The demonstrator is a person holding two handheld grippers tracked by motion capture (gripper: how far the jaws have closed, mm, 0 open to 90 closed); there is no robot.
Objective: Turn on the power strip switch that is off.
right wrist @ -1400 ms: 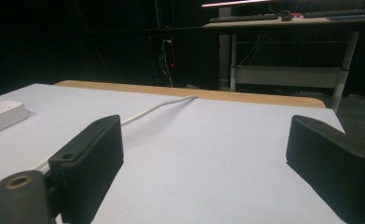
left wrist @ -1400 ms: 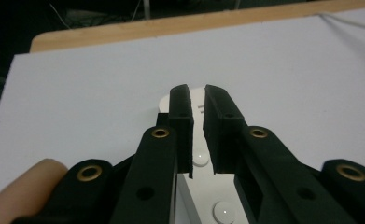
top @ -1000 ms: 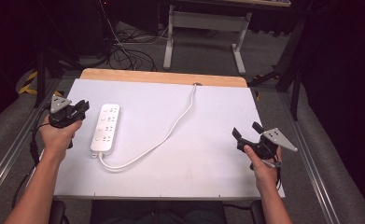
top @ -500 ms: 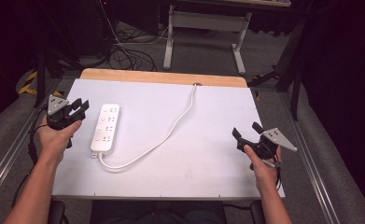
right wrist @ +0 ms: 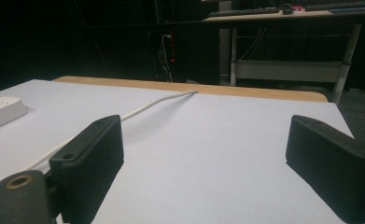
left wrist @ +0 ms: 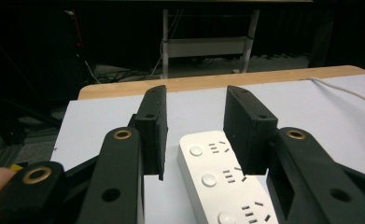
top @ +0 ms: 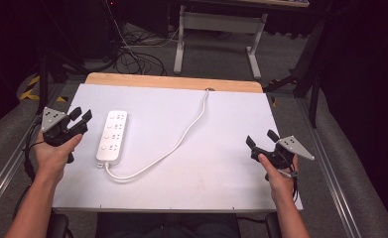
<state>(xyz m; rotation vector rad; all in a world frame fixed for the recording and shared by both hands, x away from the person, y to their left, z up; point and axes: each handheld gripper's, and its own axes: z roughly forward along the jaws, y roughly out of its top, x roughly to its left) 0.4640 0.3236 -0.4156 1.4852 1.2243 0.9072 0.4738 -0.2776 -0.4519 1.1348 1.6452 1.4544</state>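
Observation:
A white power strip (top: 112, 137) lies on the white table top (top: 221, 163), left of centre, its long side running away from me. Its white cable (top: 179, 142) loops from the near end and runs to the far edge. My left gripper (top: 81, 115) hovers open just left of the strip, nothing between its jaws. In the left gripper view the power strip (left wrist: 220, 179) lies ahead of the left gripper (left wrist: 195, 112), slightly right. My right gripper (top: 260, 140) is open near the table's right edge, far from the strip. In the right gripper view, the power strip (right wrist: 0, 112) sits far left.
A wooden strip (top: 176, 82) borders the table's far edge. Behind it stand a metal desk frame (top: 216, 29) and tangled cables (top: 127, 57) on the dark floor. Metal rails (top: 325, 163) flank the table on both sides.
My left gripper has shifted slightly away from me and up, beside the strip. The right gripper has stayed in place.

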